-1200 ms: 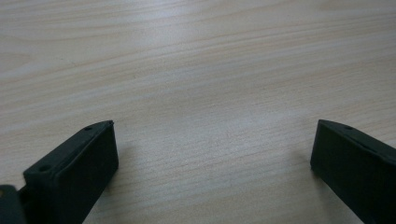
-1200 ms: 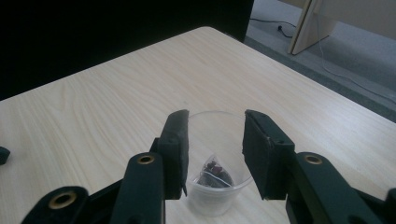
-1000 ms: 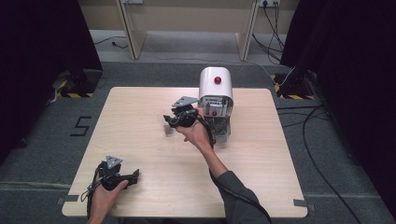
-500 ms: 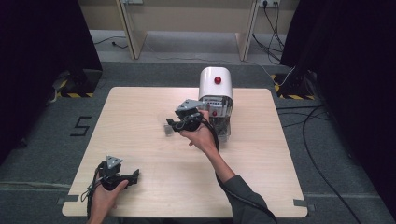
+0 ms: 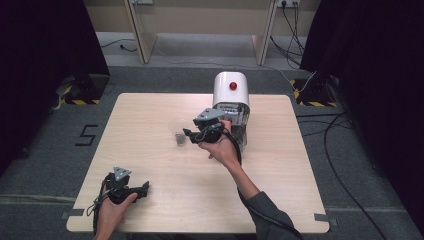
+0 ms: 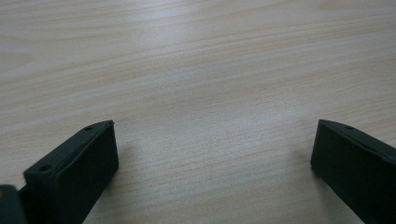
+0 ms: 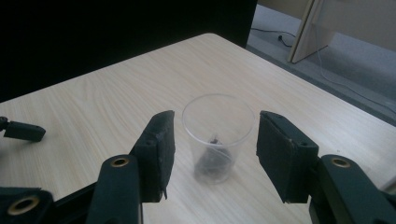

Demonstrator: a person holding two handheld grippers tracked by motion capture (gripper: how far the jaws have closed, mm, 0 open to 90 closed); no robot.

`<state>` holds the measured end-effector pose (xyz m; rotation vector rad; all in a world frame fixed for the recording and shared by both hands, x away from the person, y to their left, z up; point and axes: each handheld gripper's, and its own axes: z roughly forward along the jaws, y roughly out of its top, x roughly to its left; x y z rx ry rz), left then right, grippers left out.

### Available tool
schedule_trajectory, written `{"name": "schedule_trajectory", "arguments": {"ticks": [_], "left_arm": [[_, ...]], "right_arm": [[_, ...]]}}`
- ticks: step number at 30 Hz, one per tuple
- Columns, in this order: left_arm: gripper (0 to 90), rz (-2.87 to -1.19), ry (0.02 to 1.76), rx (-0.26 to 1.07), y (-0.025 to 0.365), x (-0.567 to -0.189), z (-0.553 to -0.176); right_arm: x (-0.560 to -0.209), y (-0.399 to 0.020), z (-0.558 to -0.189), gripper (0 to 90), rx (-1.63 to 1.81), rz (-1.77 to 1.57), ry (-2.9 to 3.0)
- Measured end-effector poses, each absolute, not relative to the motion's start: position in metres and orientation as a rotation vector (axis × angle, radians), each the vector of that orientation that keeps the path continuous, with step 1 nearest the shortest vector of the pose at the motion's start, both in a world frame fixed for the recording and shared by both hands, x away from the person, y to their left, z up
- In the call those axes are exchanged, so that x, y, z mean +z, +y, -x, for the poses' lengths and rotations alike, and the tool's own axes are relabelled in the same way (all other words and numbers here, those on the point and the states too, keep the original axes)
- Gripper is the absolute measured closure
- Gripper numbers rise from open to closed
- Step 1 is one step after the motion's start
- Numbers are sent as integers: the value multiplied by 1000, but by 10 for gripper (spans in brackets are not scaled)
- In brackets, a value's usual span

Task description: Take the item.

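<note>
A clear plastic cup [image 7: 218, 135] with a small dark clump at its bottom stands upright on the wooden table [image 5: 150, 110]. My right gripper [image 7: 215, 119] is open, its jaws level with the cup, one on each side and not touching it. From above, the cup [image 5: 179, 136] is just left of the right gripper [image 5: 189, 134]. My left gripper [image 5: 145, 188] rests low near the table's front left corner, and its jaws [image 6: 215, 126] stand open over bare wood.
A white machine [image 5: 231, 92] with a red button stands at the back of the table, right behind my right hand. The table's left edge [image 7: 140, 51] drops to dark floor. Cables lie on the floor at the right.
My right gripper has shifted slightly to the right, toward the white machine. The cup and the left gripper have stayed where they were.
</note>
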<state>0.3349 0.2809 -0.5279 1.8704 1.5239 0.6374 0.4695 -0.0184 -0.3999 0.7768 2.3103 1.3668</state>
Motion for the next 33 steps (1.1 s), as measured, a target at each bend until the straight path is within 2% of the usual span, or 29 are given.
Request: {"name": "schedule_trajectory", "arguments": {"ticks": [33], "left_arm": [[0, -1871, 1524, 641, 281, -528, -335]], "right_arm": [[-415, -91, -444, 445, 1382, -849, 2230]]}}
